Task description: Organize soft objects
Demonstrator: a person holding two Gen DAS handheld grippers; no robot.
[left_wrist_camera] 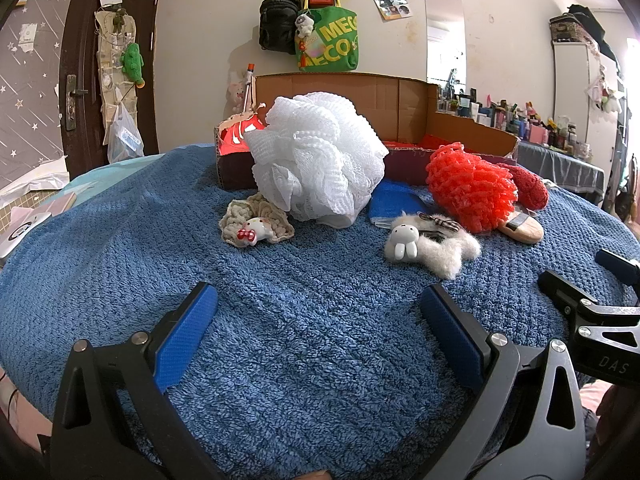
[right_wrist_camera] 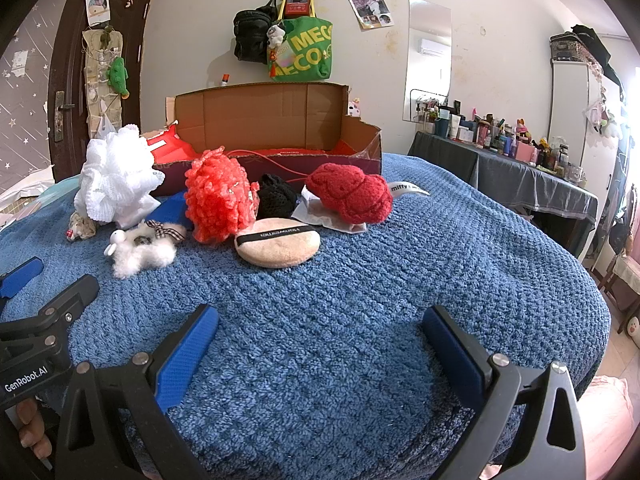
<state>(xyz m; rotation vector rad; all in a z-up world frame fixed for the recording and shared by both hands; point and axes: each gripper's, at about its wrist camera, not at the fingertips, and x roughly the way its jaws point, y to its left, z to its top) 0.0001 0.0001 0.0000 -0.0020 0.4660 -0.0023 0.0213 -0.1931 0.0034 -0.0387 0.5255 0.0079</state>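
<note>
Soft objects lie on a blue towel [left_wrist_camera: 304,344] in front of an open cardboard box [left_wrist_camera: 400,108]: a white mesh loofah [left_wrist_camera: 320,160], a red mesh loofah [left_wrist_camera: 472,188], a beige knitted scrunchie with a cat charm [left_wrist_camera: 254,224], a white fluffy bunny clip [left_wrist_camera: 428,244], a blue cloth [left_wrist_camera: 392,200]. The right wrist view adds a beige powder puff [right_wrist_camera: 278,248], a red knitted piece [right_wrist_camera: 352,194] and a black knitted piece [right_wrist_camera: 276,196]. My left gripper [left_wrist_camera: 320,308] is open and empty, short of the objects. My right gripper [right_wrist_camera: 320,328] is open and empty, near the puff.
The box [right_wrist_camera: 272,120] stands at the towel's far edge and holds red items. A dark door [left_wrist_camera: 104,60] is at the left. A table crowded with bottles [right_wrist_camera: 512,148] stands at the right. Bags [left_wrist_camera: 324,36] hang on the wall.
</note>
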